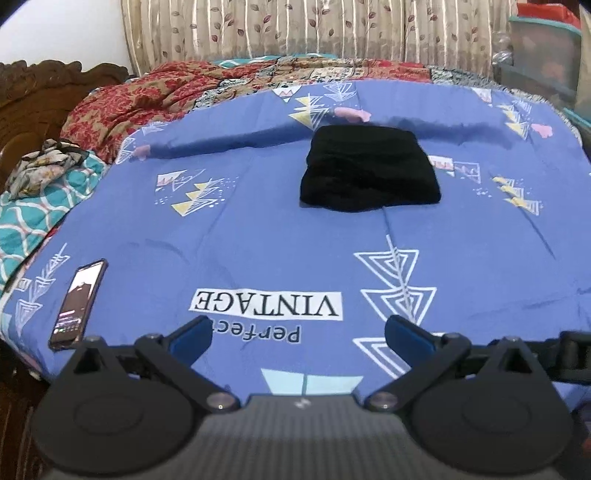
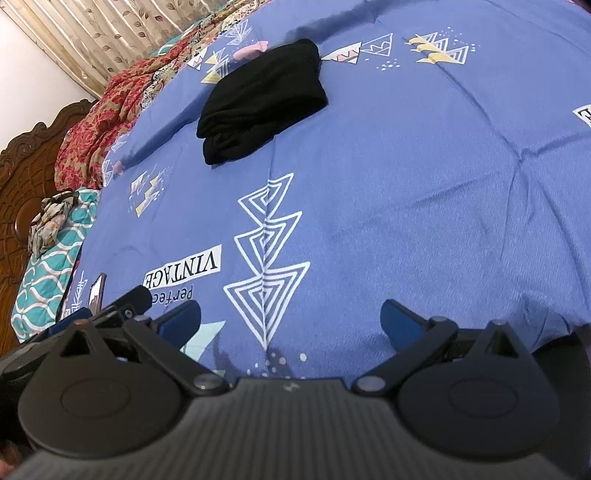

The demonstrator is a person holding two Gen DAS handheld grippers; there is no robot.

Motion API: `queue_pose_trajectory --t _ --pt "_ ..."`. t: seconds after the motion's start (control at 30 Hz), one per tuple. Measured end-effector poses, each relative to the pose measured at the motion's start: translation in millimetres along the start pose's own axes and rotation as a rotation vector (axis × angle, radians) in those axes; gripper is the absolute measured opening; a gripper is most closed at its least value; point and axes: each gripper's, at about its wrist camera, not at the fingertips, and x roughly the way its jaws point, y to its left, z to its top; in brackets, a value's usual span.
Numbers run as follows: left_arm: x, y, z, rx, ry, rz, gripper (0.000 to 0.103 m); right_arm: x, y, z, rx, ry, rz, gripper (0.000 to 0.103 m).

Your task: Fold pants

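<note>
Black pants lie folded into a compact rectangle on the blue printed bedsheet, toward the far middle of the bed. They also show in the right wrist view, at upper left. My left gripper is open and empty, low over the near edge of the bed, well short of the pants. My right gripper is open and empty too, over the sheet, far from the pants. Part of the left gripper shows at the left of the right wrist view.
A phone lies on the sheet at the near left. A red floral quilt, a teal patterned blanket with a crumpled cloth and a carved wooden headboard are at the left. Curtains hang behind; plastic storage boxes stand far right.
</note>
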Motion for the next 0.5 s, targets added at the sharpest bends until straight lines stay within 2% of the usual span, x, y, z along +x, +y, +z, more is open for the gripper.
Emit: queue_pose_trajectory --t 0.23,0.5 --pt "1.2 -0.9 -1.0 0.002 0.014 -0.009 0.103 0.8 0.4 -1.8 0.0 0.007 -0.001 0.103" --pt "4.3 -2.0 -4.8 -0.002 0.037 -0.055 0.103 0.9 1.8 -2.4 0.0 0.01 -0.003 0.103"
